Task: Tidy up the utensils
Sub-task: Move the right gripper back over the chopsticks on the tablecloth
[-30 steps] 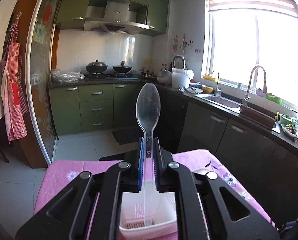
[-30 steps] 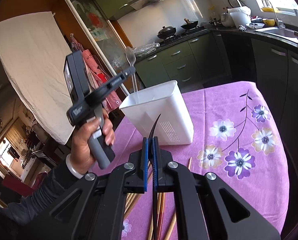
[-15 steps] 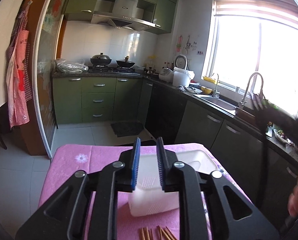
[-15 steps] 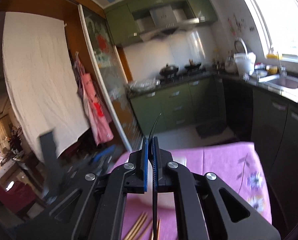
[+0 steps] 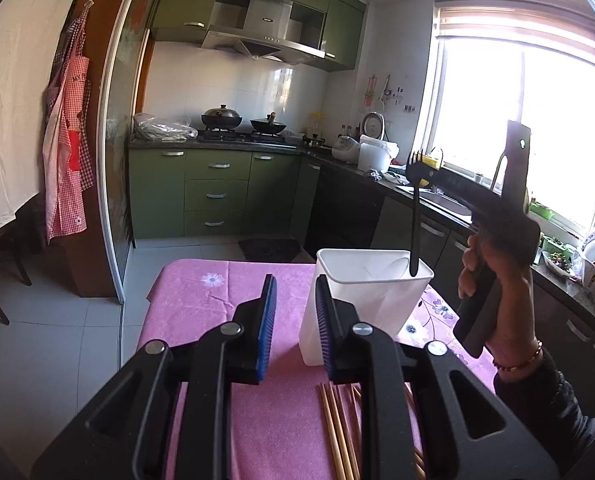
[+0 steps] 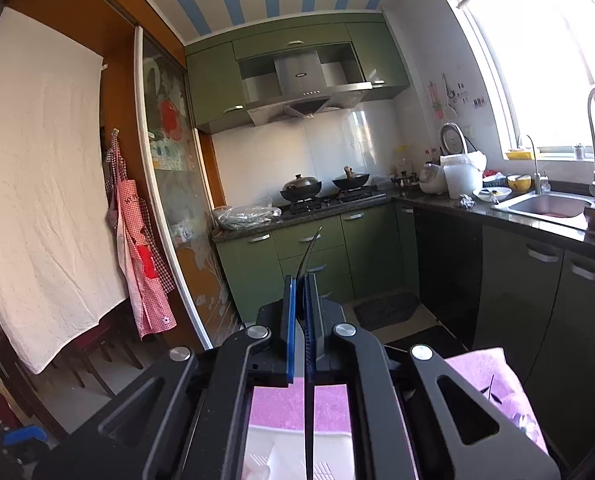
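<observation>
My left gripper [image 5: 295,312] is open and holds nothing, just short of a white plastic utensil holder [image 5: 361,300] on the pink flowered tablecloth [image 5: 217,300]. A person's hand [image 5: 493,272] carries my right gripper [image 5: 417,170], shut on a black fork [image 5: 415,220] that hangs upright, tines up, its handle end dipping into the holder's right side. A pale oval like a clear spoon [image 5: 385,270] shows faintly inside. In the right wrist view the right gripper [image 6: 301,280] pinches the black fork [image 6: 308,264] edge-on over the holder [image 6: 265,456].
Several wooden chopsticks [image 5: 337,432] lie on the cloth near my left fingers. Green kitchen cabinets [image 5: 217,196], a stove with pans [image 5: 241,124] and a counter with a sink [image 6: 545,204] lie beyond the table. Aprons [image 5: 67,148] hang at the left.
My left gripper let go of the clear spoon over the holder, opened and drew back. My right gripper rose and swung over the holder with the black fork.
</observation>
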